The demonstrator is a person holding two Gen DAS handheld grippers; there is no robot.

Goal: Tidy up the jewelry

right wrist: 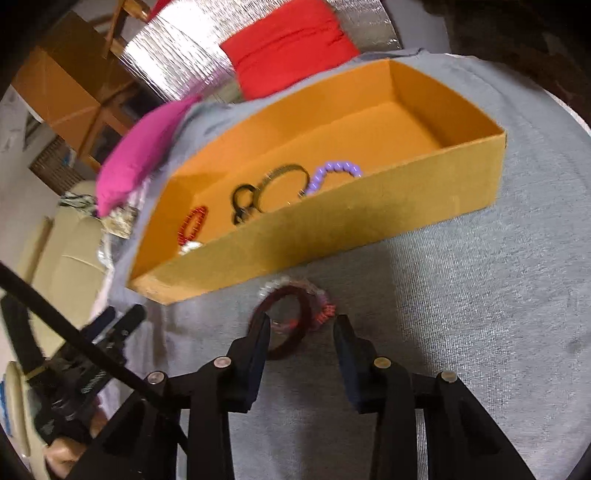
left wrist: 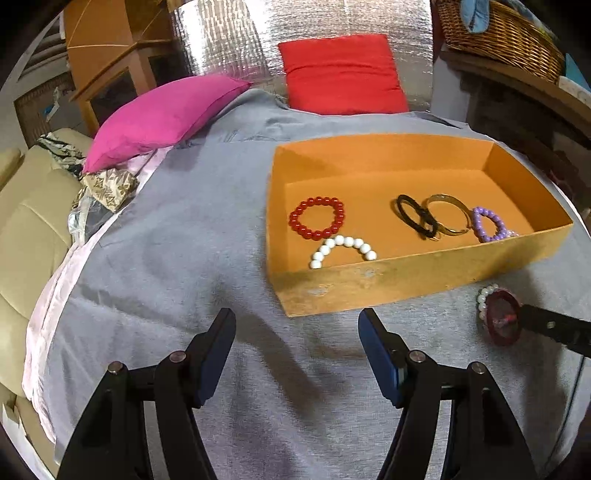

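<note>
An orange cardboard box [left wrist: 369,284] stands on the grey cloth. It holds a red bead bracelet [left wrist: 317,218], a white bead bracelet [left wrist: 343,249], a black ring [left wrist: 415,216], a gold bangle [left wrist: 448,214] and a purple bead bracelet [left wrist: 491,223]. In front of the box on the cloth lies a dark red bangle [right wrist: 284,321], with a pearl bracelet [left wrist: 484,299] against it. My right gripper [right wrist: 301,325] is low over this pile. Its fingers straddle the bangle, and the blur hides any contact. My left gripper [left wrist: 297,317] hovers open and empty over bare cloth near the box's front left corner.
A pink cushion [left wrist: 162,118] and a red cushion [left wrist: 343,74] lie beyond the box against a silver foil backing. A cream sofa [left wrist: 33,206] with crumpled fabric is at the left. A wicker basket [left wrist: 506,33] sits at the upper right.
</note>
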